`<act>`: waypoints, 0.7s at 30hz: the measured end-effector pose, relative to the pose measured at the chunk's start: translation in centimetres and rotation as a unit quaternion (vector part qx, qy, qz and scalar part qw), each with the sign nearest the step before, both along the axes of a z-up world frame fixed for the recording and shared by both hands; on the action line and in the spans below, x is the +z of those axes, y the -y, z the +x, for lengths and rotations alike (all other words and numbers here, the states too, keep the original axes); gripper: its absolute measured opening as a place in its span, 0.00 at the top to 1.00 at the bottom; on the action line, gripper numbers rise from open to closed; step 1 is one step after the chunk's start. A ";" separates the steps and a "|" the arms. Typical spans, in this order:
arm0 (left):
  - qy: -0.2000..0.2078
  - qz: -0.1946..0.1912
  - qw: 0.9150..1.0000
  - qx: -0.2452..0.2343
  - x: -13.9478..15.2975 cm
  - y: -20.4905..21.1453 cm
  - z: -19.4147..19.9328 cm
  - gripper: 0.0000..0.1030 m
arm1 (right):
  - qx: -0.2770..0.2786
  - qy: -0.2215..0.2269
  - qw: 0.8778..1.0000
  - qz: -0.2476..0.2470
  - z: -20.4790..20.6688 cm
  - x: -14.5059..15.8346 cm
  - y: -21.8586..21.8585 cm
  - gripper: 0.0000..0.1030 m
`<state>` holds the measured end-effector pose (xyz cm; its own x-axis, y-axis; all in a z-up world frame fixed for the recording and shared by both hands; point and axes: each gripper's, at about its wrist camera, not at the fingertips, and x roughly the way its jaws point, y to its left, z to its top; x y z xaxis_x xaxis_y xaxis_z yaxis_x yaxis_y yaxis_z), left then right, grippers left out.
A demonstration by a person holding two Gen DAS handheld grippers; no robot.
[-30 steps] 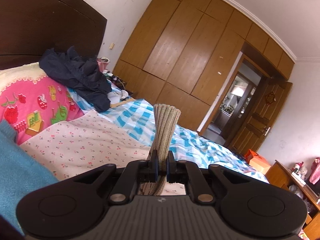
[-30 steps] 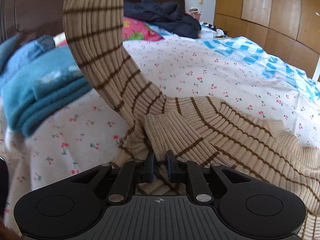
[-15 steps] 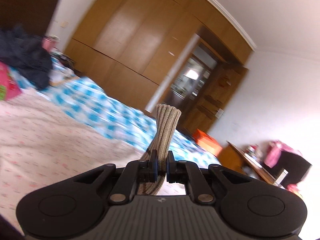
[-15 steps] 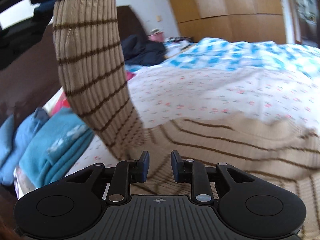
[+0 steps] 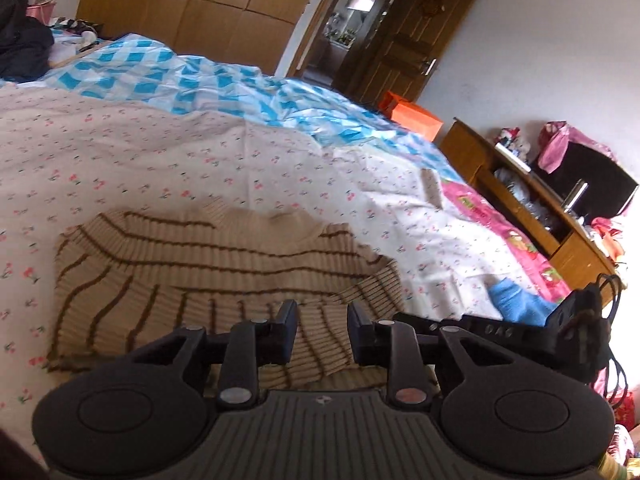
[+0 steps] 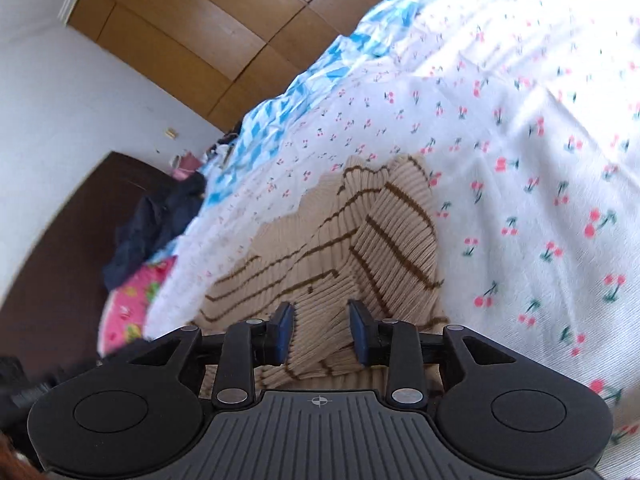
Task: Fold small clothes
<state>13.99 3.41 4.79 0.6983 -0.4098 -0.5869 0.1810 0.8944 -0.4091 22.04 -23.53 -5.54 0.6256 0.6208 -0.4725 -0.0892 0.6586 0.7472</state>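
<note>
In the left wrist view, your left gripper [image 5: 322,330] sits at the lower middle of the frame with its fingers spread wide and nothing between them. Just beyond them the striped sweater [image 5: 208,280] lies flat on the cherry-print sheet [image 5: 160,160], filling the lower left and centre. A sleeve looks laid across the body, its stripes running crosswise to the others, so the first fold-in seems done. To the right, a blue cloth [image 5: 516,300] lies near the sweater's edge, and your other gripper's black body [image 5: 520,336] reaches in at the right.

In the right wrist view, your right gripper [image 6: 322,332] is also spread wide and holds nothing. The sweater [image 6: 340,248] runs up from the fingers to the centre of the frame, with overlapping layers at differing stripe angles. The sheet [image 6: 520,160] fills the right side.

By my reading, you are partway through: the sleeves appear tucked, while the body still looks long, so a crosswise fold and a final tidy remain.
</note>
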 end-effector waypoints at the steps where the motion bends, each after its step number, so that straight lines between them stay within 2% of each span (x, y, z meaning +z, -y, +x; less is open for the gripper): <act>1: -0.006 0.007 1.000 0.010 -0.5 -0.7 -0.3 0.68 | 0.007 -0.003 1.000 -0.004 0.2 -0.1 -0.5 0.64; 4: -0.020 0.023 0.999 0.037 -1.7 -2.3 -1.1 0.68 | 0.014 -0.010 0.998 -0.055 1.0 -0.1 -2.4 0.63; 6: -0.025 0.019 0.998 0.052 -2.3 -3.3 -1.4 0.68 | 0.017 -0.020 0.998 -0.065 1.5 -0.2 -3.2 0.68; 7: -0.026 0.019 0.998 0.058 -2.5 -3.6 -1.3 0.68 | 0.017 -0.025 0.997 -0.066 1.8 -0.1 -3.5 0.84; 8: -0.025 0.021 0.997 0.064 -2.6 -4.0 -1.2 0.68 | 0.018 -0.025 0.998 -0.063 2.0 0.1 -3.6 0.94; 10: -0.016 0.026 0.997 0.071 -2.3 -4.5 -1.1 0.68 | 0.014 0.002 0.998 -0.054 1.9 1.5 -3.5 0.98; 12: 0.003 0.028 0.997 0.075 -1.6 -4.8 -0.9 0.67 | 0.000 0.053 0.997 -0.054 1.5 3.9 -3.3 0.98; 14: 0.026 0.038 0.995 0.083 -1.1 -5.0 -0.8 0.64 | -0.014 0.087 0.995 -0.051 1.0 5.5 -2.8 0.98; 15: 0.037 0.046 0.994 0.089 -1.0 -5.1 -0.7 0.58 | -0.020 0.093 0.994 -0.055 1.0 5.7 -2.6 0.98; 17: 0.051 0.082 0.990 0.102 -1.8 -5.1 -0.3 0.50 | -0.025 0.076 0.994 -0.080 1.4 4.6 -2.4 0.98; 18: 0.039 0.105 0.987 0.115 -2.7 -5.2 0.1 0.50 | -0.024 0.051 0.994 -0.089 1.8 3.7 -2.5 0.98; 19: 0.018 0.111 0.986 0.125 -3.6 -5.6 0.3 0.51 | -0.019 0.029 0.996 -0.087 2.0 2.7 -2.5 0.98; 21: -0.006 0.078 0.989 0.129 -4.6 -6.7 -0.2 0.51 | -0.007 -0.005 0.998 -0.061 1.4 1.0 -2.1 0.94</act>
<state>13.79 10.15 0.15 0.7602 -0.1228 -0.6379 -0.0660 0.9623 -0.2639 23.45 -21.40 -4.50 0.6286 0.5502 -0.5497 -0.0733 0.7456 0.6624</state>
